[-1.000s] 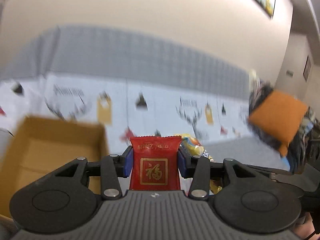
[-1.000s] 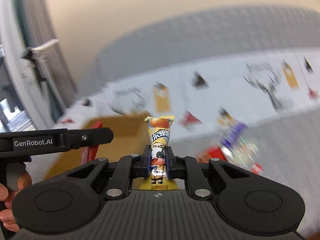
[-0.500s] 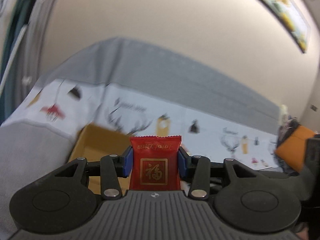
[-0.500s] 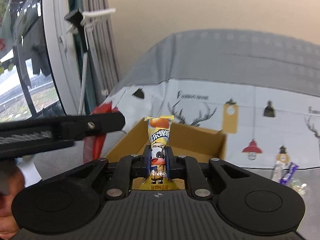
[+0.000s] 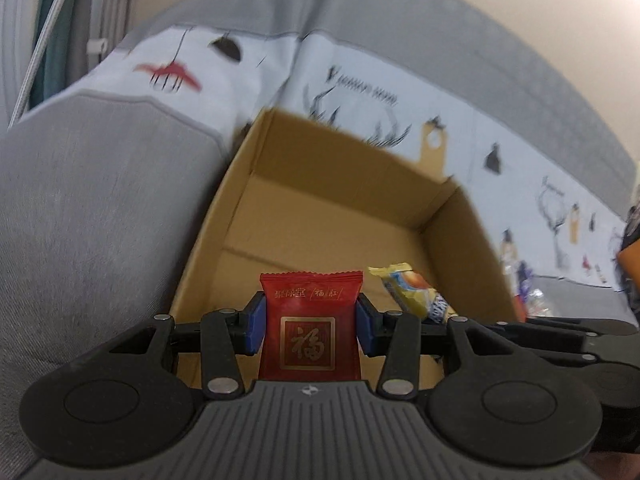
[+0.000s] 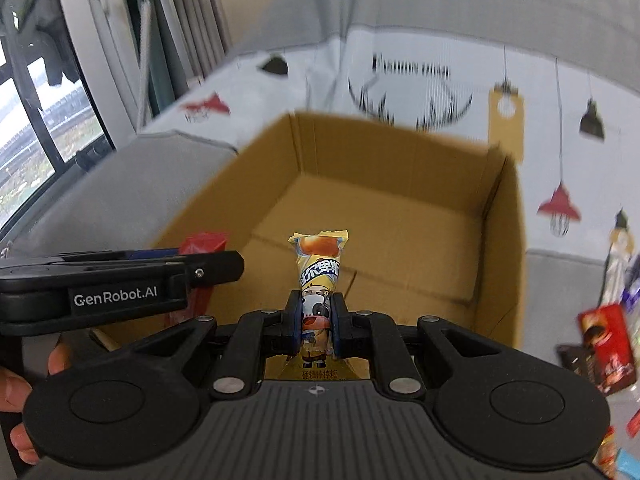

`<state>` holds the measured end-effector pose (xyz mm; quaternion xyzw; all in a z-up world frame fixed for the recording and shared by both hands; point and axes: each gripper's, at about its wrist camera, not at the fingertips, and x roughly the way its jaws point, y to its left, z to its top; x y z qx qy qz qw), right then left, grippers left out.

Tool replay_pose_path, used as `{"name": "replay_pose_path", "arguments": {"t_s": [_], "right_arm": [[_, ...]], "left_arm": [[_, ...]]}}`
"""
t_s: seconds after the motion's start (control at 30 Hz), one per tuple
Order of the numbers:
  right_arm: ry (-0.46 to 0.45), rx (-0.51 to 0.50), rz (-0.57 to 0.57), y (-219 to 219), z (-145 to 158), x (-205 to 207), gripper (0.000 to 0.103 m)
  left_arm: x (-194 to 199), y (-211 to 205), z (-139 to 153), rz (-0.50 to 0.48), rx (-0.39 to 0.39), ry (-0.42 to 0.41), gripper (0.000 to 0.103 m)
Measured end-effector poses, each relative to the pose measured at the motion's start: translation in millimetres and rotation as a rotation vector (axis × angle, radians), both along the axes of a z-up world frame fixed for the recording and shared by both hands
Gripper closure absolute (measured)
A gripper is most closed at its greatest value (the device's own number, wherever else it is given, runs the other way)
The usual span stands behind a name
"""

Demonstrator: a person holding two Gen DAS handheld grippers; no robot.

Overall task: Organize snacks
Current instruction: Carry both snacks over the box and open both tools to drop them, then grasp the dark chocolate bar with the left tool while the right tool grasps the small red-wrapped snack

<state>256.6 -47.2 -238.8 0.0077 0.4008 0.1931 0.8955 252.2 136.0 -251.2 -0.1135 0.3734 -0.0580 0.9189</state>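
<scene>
You've got both grippers loaded and over the cardboard box (image 5: 460,240), so this looks like the drop-off step, not done yet. Box floor, as far as both views show, has nothing lying in it; part of it is hidden behind the tools, so can't fully confirm. Your left gripper (image 5: 310,322) is clamped on the red packet (image 5: 310,320), blue pads pressed against its two side edges, packet upright with its crimped top up, sitting above the near part of the box. Your right gripper (image 6: 316,320) is closed down narrow on the yellow candy stick (image 6: 318,276), wrapper pinched at the cow print, twisted top end poking forward over the box floor. In the right view the left gripper comes in from the left, level, just beside the right one, red packet tip showing past it; your hand is visible at that tool's handle at the lower left edge. In the left view the yellow candy stick leans in from the right, near the red packet, apart from it. Both tools point forward and slightly down into the box opening, near its front wall. Still to do, by my read: release both, then go back for the loose snacks (image 6: 604,352) lying on the grey sofa seat (image 5: 80,220) right of the box, well apart from the grippers. The pile is blurred, count unclear.
</scene>
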Motion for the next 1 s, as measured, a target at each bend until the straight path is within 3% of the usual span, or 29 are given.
{"name": "replay_pose_path", "arguments": {"t_s": [0.13,0.33,0.4,0.43,0.47,0.5,0.57,0.6,0.63,0.67,0.83,1.0], "right_arm": [[0.045,-0.034,0.009,6,-17,5,0.088],[0.082,-0.036,-0.011,1,-33,1,0.089],[0.053,-0.012,-0.040,-4,-29,0,0.086],[0.033,-0.003,-0.054,-7,-25,-3,0.082],[0.032,0.012,-0.049,-9,-21,-5,0.064],[0.028,0.023,-0.051,-12,-17,-9,0.055],[0.009,0.063,-0.055,-24,-8,-17,0.042],[0.001,0.088,-0.066,-32,-3,-22,0.033],[-0.006,0.115,-0.078,-41,2,-28,0.027],[-0.015,0.130,-0.087,-49,7,-35,0.014],[-0.084,0.173,-0.132,-91,25,-84,0.011],[-0.167,0.158,-0.220,-148,27,-132,0.010]], "left_arm": [[0,-13,-7,-0.033,0.108,0.007,0.054],[-1,-19,-24,-0.043,0.115,0.060,0.054],[-5,-19,-22,-0.048,0.112,0.062,0.053],[-6,-21,-18,-0.047,0.120,0.062,0.047],[-7,-22,-15,-0.025,0.138,0.069,0.043],[-8,-21,-11,-0.015,0.138,0.079,0.040],[-15,-19,-1,-0.009,0.098,0.086,0.024],[-20,-18,5,0.016,0.097,0.077,0.009],[-28,-20,13,0.035,0.097,0.053,0.001],[-35,-23,21,0.039,0.096,0.030,0.000],[-70,-62,49,-0.023,0.080,-0.020,0.000],[-98,-126,57,-0.138,0.054,-0.073,0.000]]}}
